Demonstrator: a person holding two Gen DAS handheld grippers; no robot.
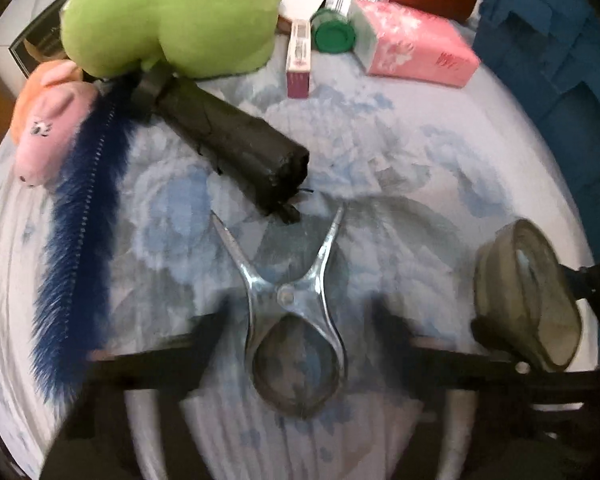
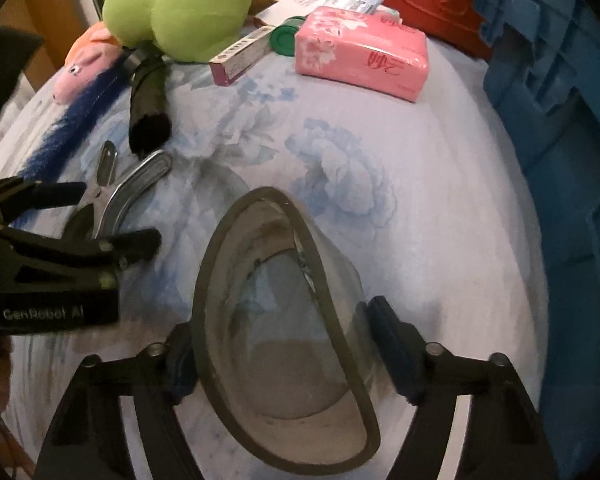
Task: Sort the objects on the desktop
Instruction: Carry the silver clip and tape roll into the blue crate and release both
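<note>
A metal spring clamp lies on the flowered cloth between the fingers of my left gripper, which is open around its round jaw end without touching it; the clamp also shows in the right wrist view. My right gripper is shut on a clear dome-shaped cover with a dark rim, held tilted above the cloth; the cover also shows in the left wrist view. The left gripper shows at the left of the right wrist view.
A black folded umbrella, a blue fuzzy strip, a pink plush and a green plush lie at the back left. A pink tissue pack, a narrow box and a green lid are behind. A blue crate stands right.
</note>
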